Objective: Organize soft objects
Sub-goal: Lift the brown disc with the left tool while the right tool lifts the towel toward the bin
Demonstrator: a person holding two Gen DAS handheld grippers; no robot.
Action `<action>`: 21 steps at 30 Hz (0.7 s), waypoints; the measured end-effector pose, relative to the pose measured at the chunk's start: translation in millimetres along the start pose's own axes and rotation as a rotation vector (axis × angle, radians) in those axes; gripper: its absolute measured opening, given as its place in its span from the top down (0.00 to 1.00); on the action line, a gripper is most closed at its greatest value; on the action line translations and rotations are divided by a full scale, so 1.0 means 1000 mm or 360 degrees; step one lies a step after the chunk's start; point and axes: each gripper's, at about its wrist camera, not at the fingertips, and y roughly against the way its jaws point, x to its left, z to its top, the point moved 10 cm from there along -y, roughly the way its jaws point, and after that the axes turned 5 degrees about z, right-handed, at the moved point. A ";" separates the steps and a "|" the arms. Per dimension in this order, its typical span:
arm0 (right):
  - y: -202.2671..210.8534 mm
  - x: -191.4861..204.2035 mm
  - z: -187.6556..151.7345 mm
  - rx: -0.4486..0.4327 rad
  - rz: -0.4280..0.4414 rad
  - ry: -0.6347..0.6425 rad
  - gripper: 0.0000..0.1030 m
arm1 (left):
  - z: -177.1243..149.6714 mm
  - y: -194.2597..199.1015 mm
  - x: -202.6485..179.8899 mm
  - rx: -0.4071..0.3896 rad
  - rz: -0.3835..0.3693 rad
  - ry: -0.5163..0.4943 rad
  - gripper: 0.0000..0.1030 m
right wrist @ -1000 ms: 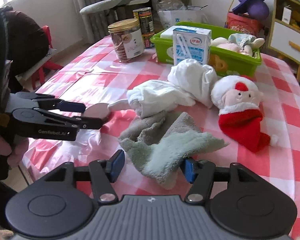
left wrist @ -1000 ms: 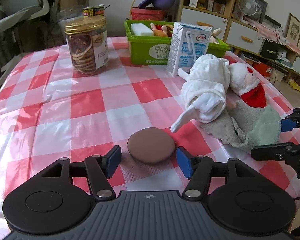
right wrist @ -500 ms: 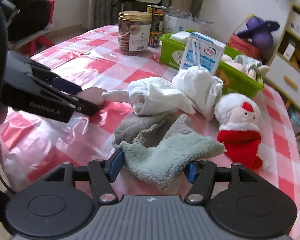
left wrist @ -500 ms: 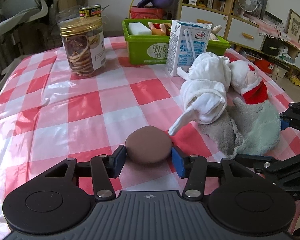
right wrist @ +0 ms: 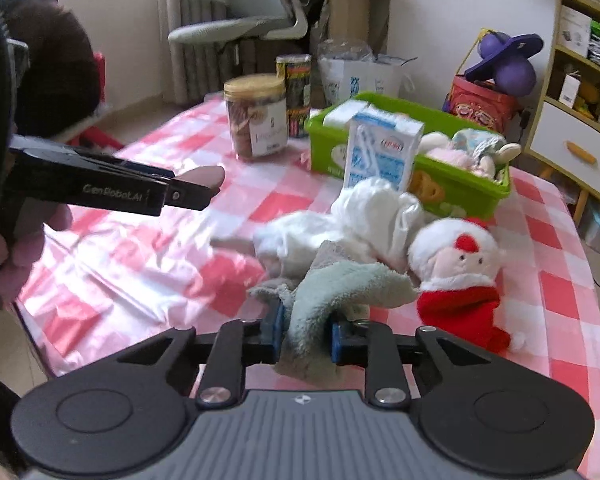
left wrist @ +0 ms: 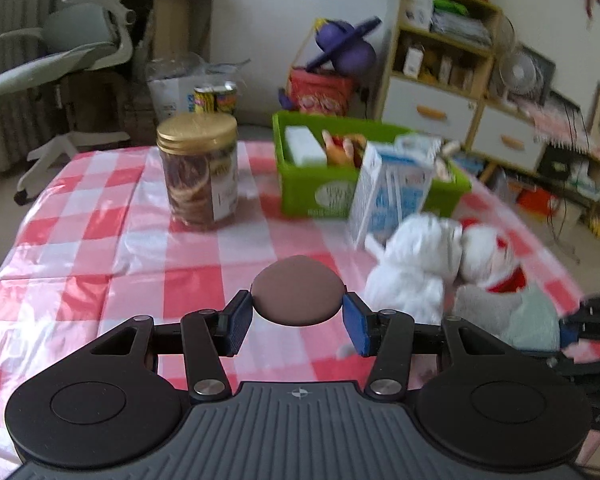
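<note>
**Both tongs now clamped and lifted**

A second ago my left gripper (left wrist: pixel 298 322) straddled the brown pad (left wrist: pixel 298 296) with gaps; now its blue pads press both sides of that smooth, rounded disc and it hangs above the glossy checked tablecloth (left wrist: pixel 100 248). My right gripper (right wrist: pixel 305 336), then wide around the towel (right wrist: pixel 332 288), has pinched the fluffy grey-green cloth tight, bunching it upward. Far right of it lie the white cloth (right wrist: pixel 340 224) and the plush Santa (right wrist: pixel 460 272); the green bin (right wrist: pixel 460 188) sits beyond.
</note>
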 end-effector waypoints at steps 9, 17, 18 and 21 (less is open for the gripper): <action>0.036 -0.009 0.033 -0.0152 0.0079 -0.0154 0.90 | 0.025 0.008 -0.007 -0.0036 -0.0075 0.0132 0.51; 0.056 -0.045 0.068 -0.0327 0.0059 -0.0448 0.90 | 0.036 0.006 -0.005 -0.0053 -0.0072 0.0200 0.50; 0.056 -0.048 0.072 -0.0339 0.0055 -0.0466 0.90 | 0.038 0.006 -0.005 -0.0055 -0.0069 0.0203 0.50; 0.053 -0.059 0.086 -0.0360 0.0034 -0.0508 0.90 | 0.045 0.005 -0.007 -0.0055 -0.0066 0.0195 0.50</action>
